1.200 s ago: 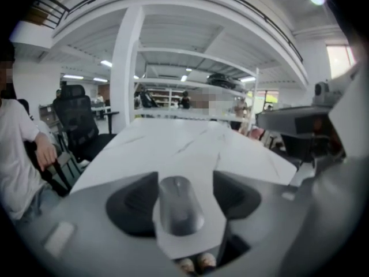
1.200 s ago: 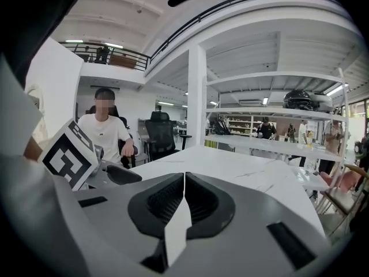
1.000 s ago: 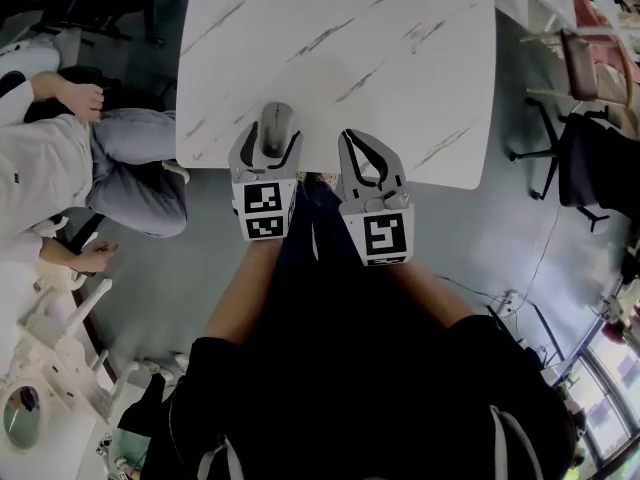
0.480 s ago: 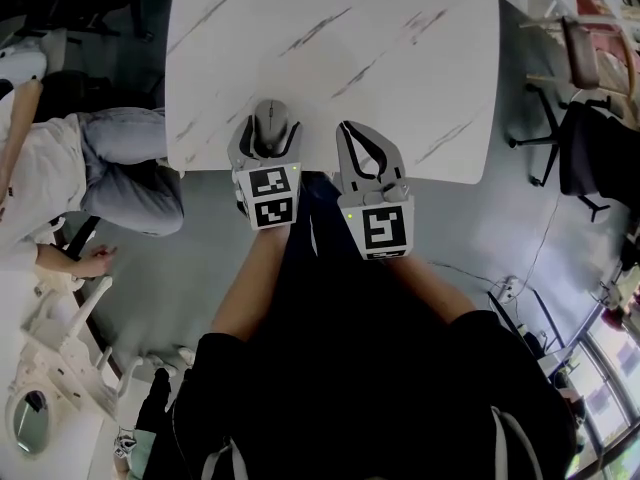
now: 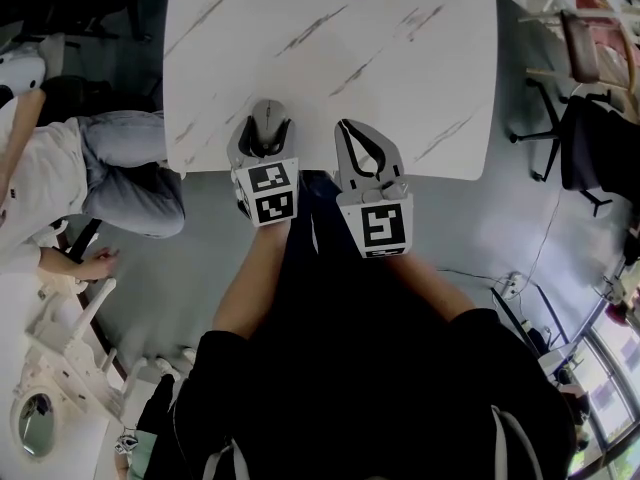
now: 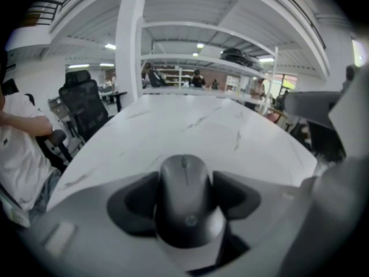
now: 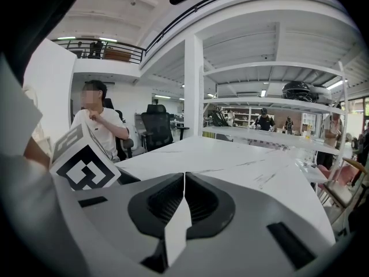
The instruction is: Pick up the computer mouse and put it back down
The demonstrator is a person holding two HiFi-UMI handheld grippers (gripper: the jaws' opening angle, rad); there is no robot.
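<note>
The white counter [image 5: 400, 58] carries the computer mouse [image 5: 268, 115] close to its near edge, between the left tongs [image 5: 266, 133]. These have just been closing and now press its smooth sides, so a weak grip may let it slip and fall off the counter. A seated person [image 5: 60, 178] left of the counter and a chair [image 5: 590, 158] to its right block nothing. The right tongs [image 7: 184, 180], shut and empty, hang at the same edge.

Left gripper [image 5: 266, 136]: pitched steeply downward; jaws have just been closing, and the pads sit against both sides of the computer mouse [image 6: 185, 198].
Right gripper [image 5: 347, 128]: just beside the left one, tilted gently down, jaws pressed together.
Left forearm [image 5: 248, 283]: reaching forward.
Right forearm [image 5: 432, 293]: reaching forward alongside it.
</note>
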